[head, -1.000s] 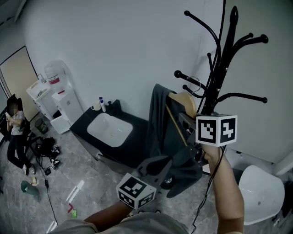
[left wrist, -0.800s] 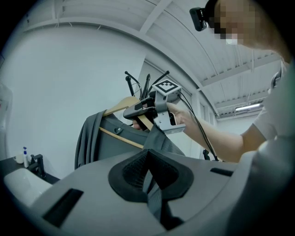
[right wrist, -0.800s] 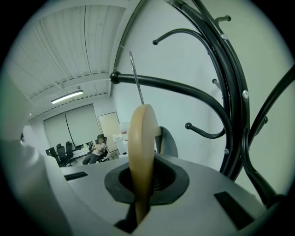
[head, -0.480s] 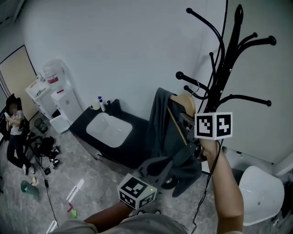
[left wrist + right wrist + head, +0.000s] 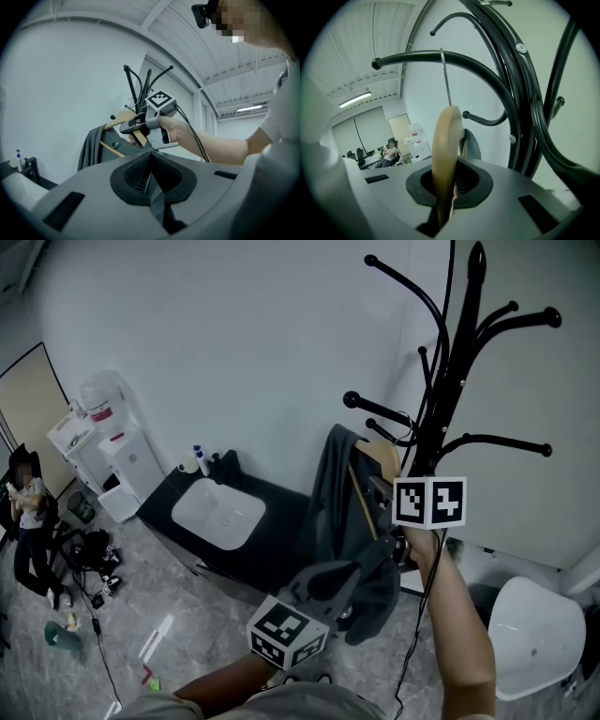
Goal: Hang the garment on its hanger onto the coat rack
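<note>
Hanger (image 5: 446, 140): smooth pale wood, thin metal wire hook (image 5: 446, 77). Coat rack (image 5: 457, 352): glossy black metal. Garment (image 5: 330, 512): matt grey cloth.

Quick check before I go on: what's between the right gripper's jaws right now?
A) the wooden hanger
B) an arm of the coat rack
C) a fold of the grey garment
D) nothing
A: the right gripper view shows the right gripper shut on the wooden hanger, which stands edge-on between its jaws.
</note>
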`<state>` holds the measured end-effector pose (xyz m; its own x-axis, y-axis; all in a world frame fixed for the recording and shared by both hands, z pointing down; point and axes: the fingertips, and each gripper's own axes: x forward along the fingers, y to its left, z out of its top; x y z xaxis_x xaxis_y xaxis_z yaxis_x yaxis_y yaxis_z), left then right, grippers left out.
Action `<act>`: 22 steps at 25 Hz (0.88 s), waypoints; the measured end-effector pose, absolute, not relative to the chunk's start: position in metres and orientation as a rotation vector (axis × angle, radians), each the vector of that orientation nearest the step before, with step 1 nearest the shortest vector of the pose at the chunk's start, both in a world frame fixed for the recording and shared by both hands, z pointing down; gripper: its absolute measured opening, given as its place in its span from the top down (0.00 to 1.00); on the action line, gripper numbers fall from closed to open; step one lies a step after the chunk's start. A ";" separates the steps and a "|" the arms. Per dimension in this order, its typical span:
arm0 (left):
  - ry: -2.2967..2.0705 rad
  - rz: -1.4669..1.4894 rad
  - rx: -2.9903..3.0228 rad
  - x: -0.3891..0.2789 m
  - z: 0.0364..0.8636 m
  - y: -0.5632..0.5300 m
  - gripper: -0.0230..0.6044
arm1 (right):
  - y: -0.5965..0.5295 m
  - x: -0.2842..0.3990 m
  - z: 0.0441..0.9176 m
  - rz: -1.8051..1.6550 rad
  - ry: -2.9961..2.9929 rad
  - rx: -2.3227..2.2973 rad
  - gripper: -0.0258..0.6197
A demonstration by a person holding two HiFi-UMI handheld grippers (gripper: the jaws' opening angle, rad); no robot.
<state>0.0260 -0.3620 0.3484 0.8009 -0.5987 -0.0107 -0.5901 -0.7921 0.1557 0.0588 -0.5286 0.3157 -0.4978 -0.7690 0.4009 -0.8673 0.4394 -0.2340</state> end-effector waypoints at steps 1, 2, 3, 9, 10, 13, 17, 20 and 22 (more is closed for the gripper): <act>-0.941 -0.087 2.842 0.027 0.349 -0.363 0.96 | -0.531 0.062 0.319 0.606 -2.444 1.440 0.93; -0.938 -0.083 2.840 0.028 0.350 -0.363 0.96 | -0.532 0.066 0.323 0.602 -2.429 1.457 0.93; -0.935 -0.081 2.838 0.029 0.351 -0.363 0.96 | -0.533 0.069 0.326 0.597 -2.411 1.475 0.93; -0.921 -0.071 2.832 0.032 0.354 -0.365 0.96 | -0.532 0.089 0.353 0.552 -2.280 1.566 0.82; -0.916 -0.069 2.832 0.033 0.354 -0.365 0.96 | -0.531 0.092 0.360 0.539 -2.245 1.579 0.81; -0.900 -0.066 2.832 0.034 0.356 -0.364 0.96 | -0.524 0.099 0.372 0.529 -2.145 1.604 0.77; -0.871 -0.065 2.837 0.041 0.358 -0.359 0.96 | -0.513 0.108 0.397 0.593 -2.114 1.596 0.77; -0.847 -0.062 2.839 0.043 0.360 -0.354 0.96 | -0.508 0.116 0.413 0.644 -2.161 1.605 0.76; -0.831 -0.060 2.841 0.045 0.362 -0.350 0.96 | -0.500 0.118 0.415 0.661 -2.205 1.627 0.76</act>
